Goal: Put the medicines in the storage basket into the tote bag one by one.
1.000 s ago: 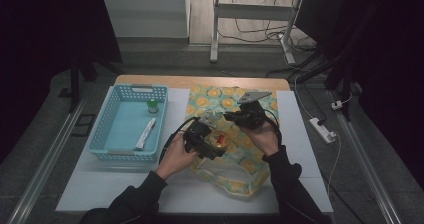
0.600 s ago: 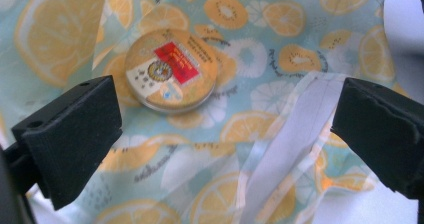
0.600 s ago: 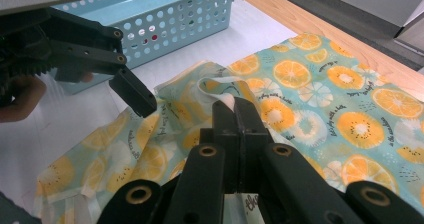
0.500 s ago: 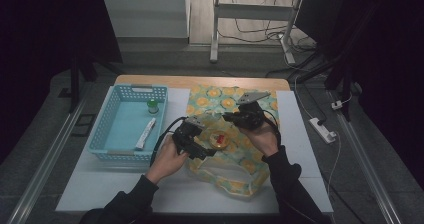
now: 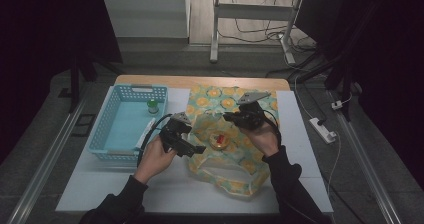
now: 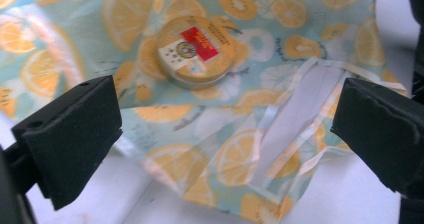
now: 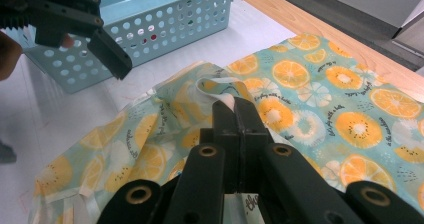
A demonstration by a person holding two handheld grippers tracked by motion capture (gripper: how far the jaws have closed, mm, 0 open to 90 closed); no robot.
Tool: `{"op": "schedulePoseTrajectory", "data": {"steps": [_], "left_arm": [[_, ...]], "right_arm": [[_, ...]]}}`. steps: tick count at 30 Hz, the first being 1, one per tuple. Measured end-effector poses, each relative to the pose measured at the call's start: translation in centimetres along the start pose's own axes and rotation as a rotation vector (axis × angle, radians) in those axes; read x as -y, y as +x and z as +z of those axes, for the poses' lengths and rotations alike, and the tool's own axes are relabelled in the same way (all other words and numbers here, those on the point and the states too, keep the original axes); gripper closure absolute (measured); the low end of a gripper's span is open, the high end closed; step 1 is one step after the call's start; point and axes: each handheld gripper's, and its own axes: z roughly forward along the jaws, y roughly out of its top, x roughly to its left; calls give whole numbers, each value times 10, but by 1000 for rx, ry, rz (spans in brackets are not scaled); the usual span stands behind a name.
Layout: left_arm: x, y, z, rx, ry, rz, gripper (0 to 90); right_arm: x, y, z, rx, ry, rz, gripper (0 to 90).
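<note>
Round gold tin with red label (image 6: 196,51) lies on teal orange-slice print fabric bag (image 5: 227,161), mid-tabletop. Right gripper (image 7: 234,106): jaws clamped on bag rim, lifting it. Left gripper (image 5: 196,149): jaws wide apart, nothing held, beside bag's near edge. Judged step: opening bag. Next: left grips opposite rim. Blue perforated plastic basket (image 5: 114,136) near left; white tabletop (image 5: 150,189) free in front.

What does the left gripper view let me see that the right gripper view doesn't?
The left gripper view shows a round tin with a red label lying on the citrus-print bag, framed by the left tongs standing wide open, plus a pale handle strap. The right gripper view shows the blue basket, the wooden table edge, and the right tongs shut on a fold of the bag. Both show the bag's orange-slice fabric on the white table top.
</note>
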Motion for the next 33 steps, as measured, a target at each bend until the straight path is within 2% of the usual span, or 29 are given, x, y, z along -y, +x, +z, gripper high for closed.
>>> {"op": "schedulePoseTrajectory", "data": {"steps": [5, 10, 13, 15, 17, 23, 26, 33], "left_arm": [[2, 3, -11, -45, -9, 8, 0], [5, 10, -24, -84, -29, -22, 0], [9, 13, -30, -131, -40, -20, 0], [10, 16, -32, -163, -27, -14, 0], [12, 19, -34, -177, -22, -16, 0], [20, 31, -46, -199, -32, -53, 0], [23, 37, -53, -206, -28, -85, 0], [31, 51, -68, -267, -41, -129, 0]], "right_arm": [[0, 1, 0, -2, 3, -2, 900], [-1, 0, -2, -1, -2, -1, 900], [-1, 0, -2, -1, -4, -2, 900], [-1, 0, -2, 0, -1, -3, 900], [0, 0, -1, -1, -1, -1, 900], [0, 0, -1, 1, 0, 1, 900], [0, -1, -1, 1, -1, 1, 900], [0, -2, -1, 3, -2, 1, 900]]}}
